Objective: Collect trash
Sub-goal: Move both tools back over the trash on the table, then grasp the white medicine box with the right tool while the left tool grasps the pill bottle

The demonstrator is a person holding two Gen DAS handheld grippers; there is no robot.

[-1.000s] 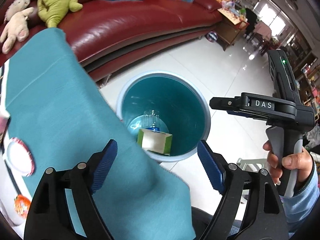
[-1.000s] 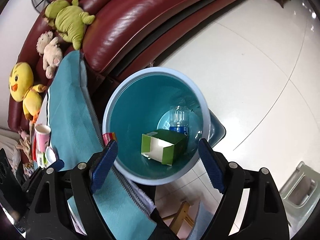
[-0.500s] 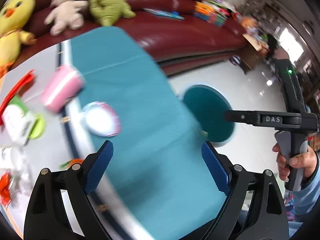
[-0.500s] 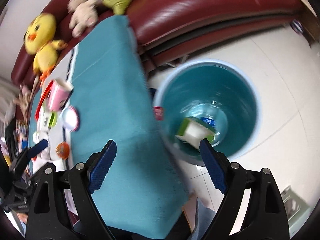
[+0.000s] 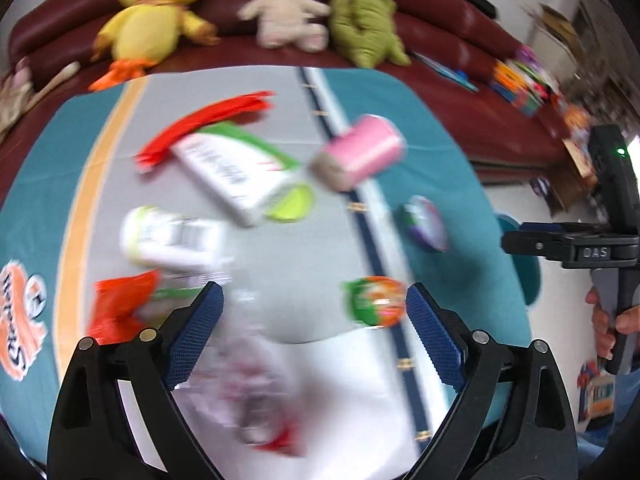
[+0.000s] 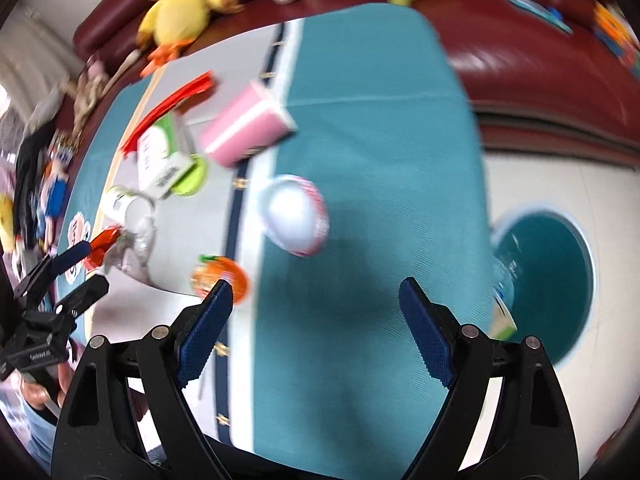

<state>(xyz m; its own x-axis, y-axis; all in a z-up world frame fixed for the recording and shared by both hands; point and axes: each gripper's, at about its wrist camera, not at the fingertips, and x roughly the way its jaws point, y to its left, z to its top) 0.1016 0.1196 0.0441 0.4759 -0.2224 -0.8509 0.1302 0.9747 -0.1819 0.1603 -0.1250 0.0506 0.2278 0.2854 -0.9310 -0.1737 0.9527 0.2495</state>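
My left gripper (image 5: 314,320) is open and empty above the cloth-covered table (image 5: 460,184). Trash lies on it: a pink paper cup (image 5: 360,156) on its side, a green-and-white carton (image 5: 236,172), a white can (image 5: 172,236), a red wrapper (image 5: 120,308), an orange-green lid (image 5: 376,300), a small white bowl (image 5: 426,222) and clear crumpled plastic (image 5: 248,384). My right gripper (image 6: 312,328) is open and empty over the teal cloth (image 6: 372,160). The teal bin (image 6: 548,280) stands on the floor to the right, with a bottle and a box at its edge.
A dark red sofa (image 5: 440,20) runs behind the table with a yellow duck (image 5: 156,12), a beige toy (image 5: 286,20) and a green toy (image 5: 360,16). Red strips (image 5: 208,120) lie at the table's far side. White tiled floor (image 6: 560,188) surrounds the bin.
Both grippers have swung left from over the bin to over the table. The bin has moved to the right edge of both views. Both stay open and empty.
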